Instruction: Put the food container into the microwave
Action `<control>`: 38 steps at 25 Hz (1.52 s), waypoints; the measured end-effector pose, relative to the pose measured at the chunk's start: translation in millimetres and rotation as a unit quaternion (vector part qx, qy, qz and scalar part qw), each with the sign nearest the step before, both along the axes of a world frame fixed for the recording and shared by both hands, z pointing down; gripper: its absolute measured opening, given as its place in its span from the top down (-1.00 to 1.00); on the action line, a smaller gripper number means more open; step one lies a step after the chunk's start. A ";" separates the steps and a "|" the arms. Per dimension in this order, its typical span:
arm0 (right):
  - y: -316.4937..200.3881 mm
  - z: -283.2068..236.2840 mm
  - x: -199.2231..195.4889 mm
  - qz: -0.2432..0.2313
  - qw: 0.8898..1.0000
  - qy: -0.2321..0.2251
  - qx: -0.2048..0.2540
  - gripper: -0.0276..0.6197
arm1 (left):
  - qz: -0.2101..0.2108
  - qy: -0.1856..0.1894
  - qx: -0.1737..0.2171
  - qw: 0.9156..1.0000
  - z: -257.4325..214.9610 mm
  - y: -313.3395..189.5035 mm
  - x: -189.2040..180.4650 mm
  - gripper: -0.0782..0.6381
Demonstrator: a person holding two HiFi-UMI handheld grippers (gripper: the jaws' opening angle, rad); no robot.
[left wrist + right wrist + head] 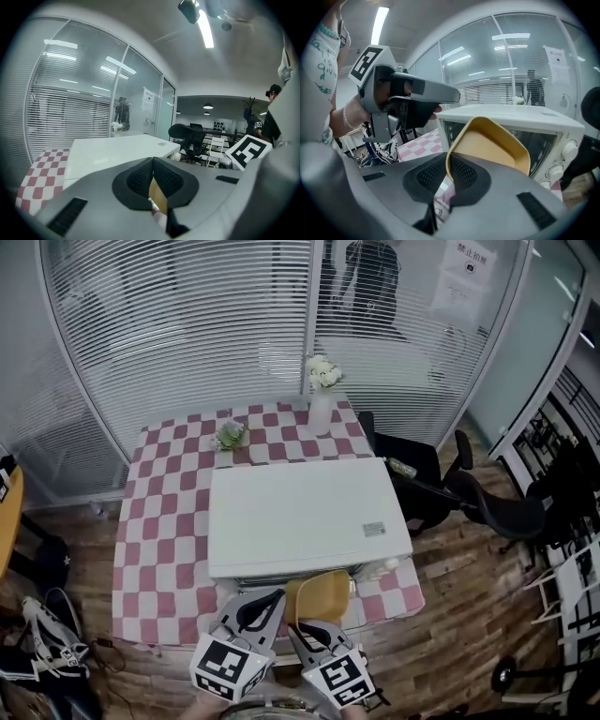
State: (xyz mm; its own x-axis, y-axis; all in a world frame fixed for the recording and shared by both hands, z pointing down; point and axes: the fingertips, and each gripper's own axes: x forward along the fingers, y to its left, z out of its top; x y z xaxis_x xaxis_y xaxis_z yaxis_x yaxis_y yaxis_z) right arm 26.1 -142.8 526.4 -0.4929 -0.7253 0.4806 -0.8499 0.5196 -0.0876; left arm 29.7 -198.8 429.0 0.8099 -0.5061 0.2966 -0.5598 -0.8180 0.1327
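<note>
Two tools sit low at the near edge of the head view, side by side and both pointing forward at the microwave (pixel 300 512) on the checkered desk (pixel 159 521). The right hand-held gripper (pixel 302 624) is clenched on the rim of the yellow food container (pixel 321 594), its dark pads pinching the near edge. The container is tilted up with its open side facing back, and it hangs in the air just before the microwave's front, outside it. The left hand-held gripper (pixel 152 171) has its jaws pressed together with nothing held between them. It hovers just beside the container's left edge, apart from it. In the right gripper view it shows raised at upper left, gripped from behind by a hand (pixel 349 117) with a bead bracelet at the wrist.
</note>
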 end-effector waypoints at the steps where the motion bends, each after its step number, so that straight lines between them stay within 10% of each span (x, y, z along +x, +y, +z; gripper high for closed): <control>1: -2.1 2.6 -0.6 -0.001 1.000 0.002 -0.004 0.88 | -0.001 0.000 -0.002 1.000 0.9 -0.4 -2.1 0.75; 38: -108.9 65.4 -12.0 -0.062 0.982 0.177 -0.030 0.88 | -0.124 0.007 -0.032 0.992 18.7 -37.0 -92.0 0.75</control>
State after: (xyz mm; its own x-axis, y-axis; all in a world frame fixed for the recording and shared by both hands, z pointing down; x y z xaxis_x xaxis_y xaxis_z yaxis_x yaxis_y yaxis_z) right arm 14.1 -251.7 591.8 -0.3701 -0.6353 0.6778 -0.7632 0.6239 0.1680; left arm -62.3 -235.8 447.7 0.6674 -0.6698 0.3253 -0.7400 -0.6455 0.1891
